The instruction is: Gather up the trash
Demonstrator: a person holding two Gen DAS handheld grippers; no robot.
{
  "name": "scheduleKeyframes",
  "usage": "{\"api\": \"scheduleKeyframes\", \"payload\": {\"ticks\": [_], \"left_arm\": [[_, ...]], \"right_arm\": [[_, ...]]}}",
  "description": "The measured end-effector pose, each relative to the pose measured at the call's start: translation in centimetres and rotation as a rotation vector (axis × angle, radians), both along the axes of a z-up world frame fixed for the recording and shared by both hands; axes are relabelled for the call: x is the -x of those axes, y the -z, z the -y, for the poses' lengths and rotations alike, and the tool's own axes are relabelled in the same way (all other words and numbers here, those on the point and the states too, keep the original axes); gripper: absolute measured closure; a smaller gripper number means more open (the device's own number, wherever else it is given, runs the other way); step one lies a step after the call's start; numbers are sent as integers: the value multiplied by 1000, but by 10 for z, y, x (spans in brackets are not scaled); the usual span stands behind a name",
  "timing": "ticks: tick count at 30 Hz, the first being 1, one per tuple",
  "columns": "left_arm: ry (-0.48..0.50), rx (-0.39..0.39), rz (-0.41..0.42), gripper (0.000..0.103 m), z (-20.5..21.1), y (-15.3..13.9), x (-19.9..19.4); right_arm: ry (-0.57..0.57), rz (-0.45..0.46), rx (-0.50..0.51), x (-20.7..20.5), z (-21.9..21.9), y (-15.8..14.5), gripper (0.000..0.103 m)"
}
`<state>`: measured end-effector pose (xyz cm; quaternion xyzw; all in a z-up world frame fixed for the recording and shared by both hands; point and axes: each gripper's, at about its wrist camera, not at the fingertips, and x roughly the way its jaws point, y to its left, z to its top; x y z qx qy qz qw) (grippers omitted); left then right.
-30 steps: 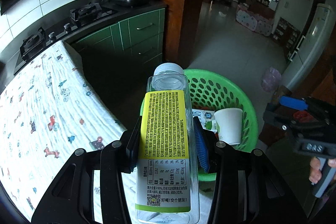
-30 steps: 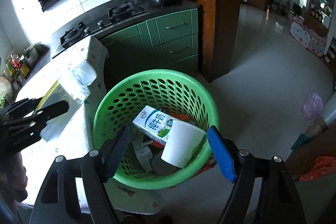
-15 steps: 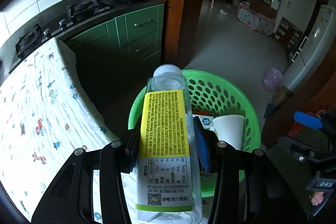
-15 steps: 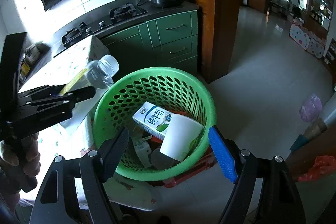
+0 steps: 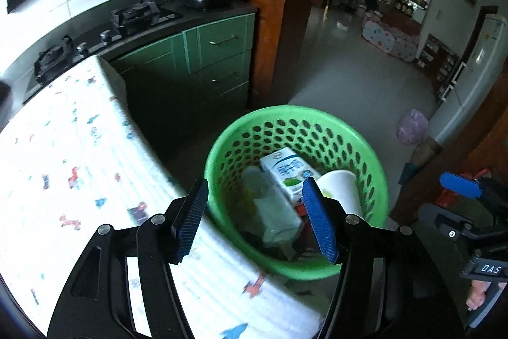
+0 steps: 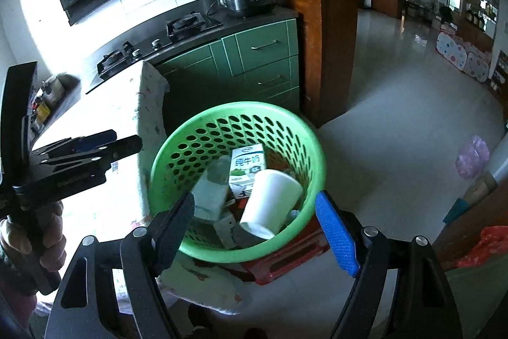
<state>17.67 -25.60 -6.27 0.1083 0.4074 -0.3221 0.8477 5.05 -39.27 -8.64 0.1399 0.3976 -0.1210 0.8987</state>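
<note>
Left hand-held gripper (image 5: 254, 218) has just been opening, nothing between its jaws. The bottle (image 5: 273, 208) lies in the green basket (image 5: 219, 148). Right hand-held gripper (image 6: 254, 231) hangs released too.

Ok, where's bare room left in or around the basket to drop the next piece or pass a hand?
The green basket is bare along its far perforated wall, behind the milk carton. Its near half is crowded: clear bottle, white paper cup, scraps underneath. The patterned tablecloth left of the basket is bare, as is the tiled floor to its right.

One basket (image 5: 374, 180) – one carton (image 5: 287, 170), one cup (image 5: 341, 189)
</note>
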Motion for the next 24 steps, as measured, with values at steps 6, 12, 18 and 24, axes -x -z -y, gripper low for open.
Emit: {"api": "scheduleKeyframes", "payload": {"ticks": [6, 12, 18, 24], "left_arm": [[-41, 3, 32, 33, -29, -14, 11], [-97, 5, 60, 25, -63, -27, 25], [-148, 9, 77, 18, -92, -34, 34], [-201, 29, 81, 13, -120, -40, 43]], "right_arm": [[-40, 12, 11, 2, -20, -4, 26], [-91, 40, 42, 5, -45, -16, 23], [-136, 63, 75, 6, -68, -26, 19], [-167, 79, 87, 8, -87, -31, 17]]}}
